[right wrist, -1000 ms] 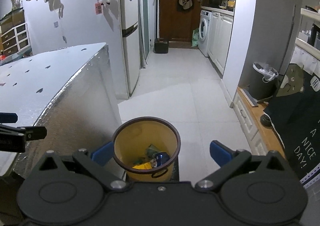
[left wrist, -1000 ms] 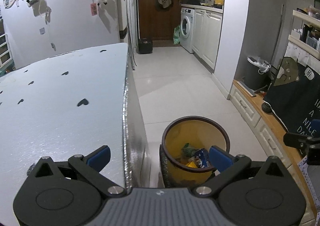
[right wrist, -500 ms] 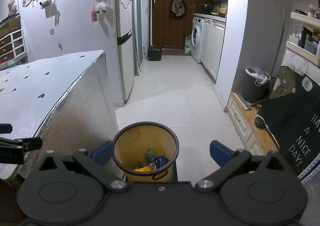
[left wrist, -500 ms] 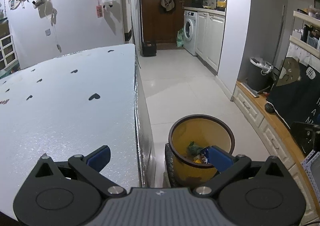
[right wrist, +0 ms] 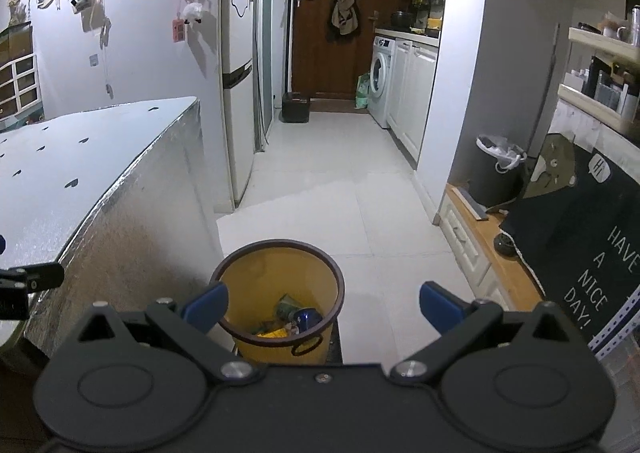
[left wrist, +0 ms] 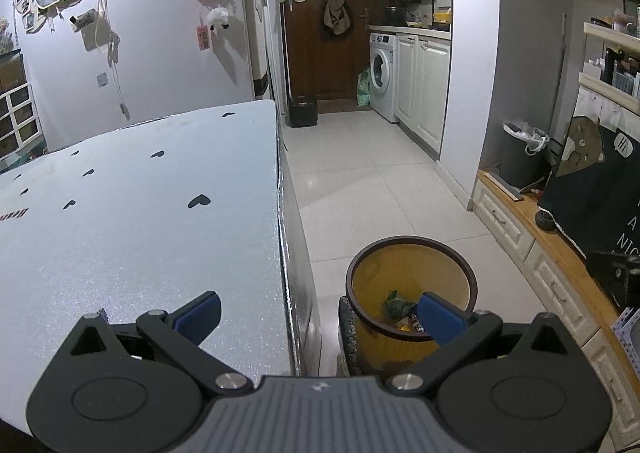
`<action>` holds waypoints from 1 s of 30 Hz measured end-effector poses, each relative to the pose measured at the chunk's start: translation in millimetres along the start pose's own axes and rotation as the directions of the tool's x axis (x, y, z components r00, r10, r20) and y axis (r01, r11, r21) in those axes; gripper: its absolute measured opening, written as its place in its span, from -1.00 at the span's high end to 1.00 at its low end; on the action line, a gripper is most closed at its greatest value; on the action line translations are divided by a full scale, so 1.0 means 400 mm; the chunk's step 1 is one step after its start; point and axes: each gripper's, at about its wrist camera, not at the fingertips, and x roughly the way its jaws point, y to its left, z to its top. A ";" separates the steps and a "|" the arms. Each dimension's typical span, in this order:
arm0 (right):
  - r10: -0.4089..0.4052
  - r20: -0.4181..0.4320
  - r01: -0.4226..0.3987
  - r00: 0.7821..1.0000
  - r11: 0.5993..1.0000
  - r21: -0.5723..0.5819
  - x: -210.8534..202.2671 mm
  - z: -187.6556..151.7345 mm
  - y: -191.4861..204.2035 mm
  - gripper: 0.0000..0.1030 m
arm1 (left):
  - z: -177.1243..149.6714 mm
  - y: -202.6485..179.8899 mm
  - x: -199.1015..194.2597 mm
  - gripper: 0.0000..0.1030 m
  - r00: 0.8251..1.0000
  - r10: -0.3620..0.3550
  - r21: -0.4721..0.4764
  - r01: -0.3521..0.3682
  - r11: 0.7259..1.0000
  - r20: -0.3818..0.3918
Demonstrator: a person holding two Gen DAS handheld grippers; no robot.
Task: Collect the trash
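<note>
Seemingly done collecting, both the left gripper and right gripper hang with jaws apart and empty above the yellow bin at lower centre of frame, where wrappers and what may be a can lie.

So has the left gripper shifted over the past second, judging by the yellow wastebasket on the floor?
Yes. The left gripper has drifted left: the yellow wastebasket and the silver table edge now sit further right in its view.
</note>
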 end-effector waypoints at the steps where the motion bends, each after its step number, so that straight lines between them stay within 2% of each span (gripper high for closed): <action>1: 0.001 -0.004 -0.001 1.000 1.000 0.003 0.001 -0.002 0.000 -1.00 | 0.000 0.001 0.000 -1.00 1.000 -0.001 0.002 0.001 1.000 0.000; 30: -0.003 -0.005 0.003 1.000 1.000 -0.015 -0.001 -0.013 0.013 -1.00 | -0.002 0.009 0.003 -1.00 1.000 -0.024 0.008 0.024 1.000 0.013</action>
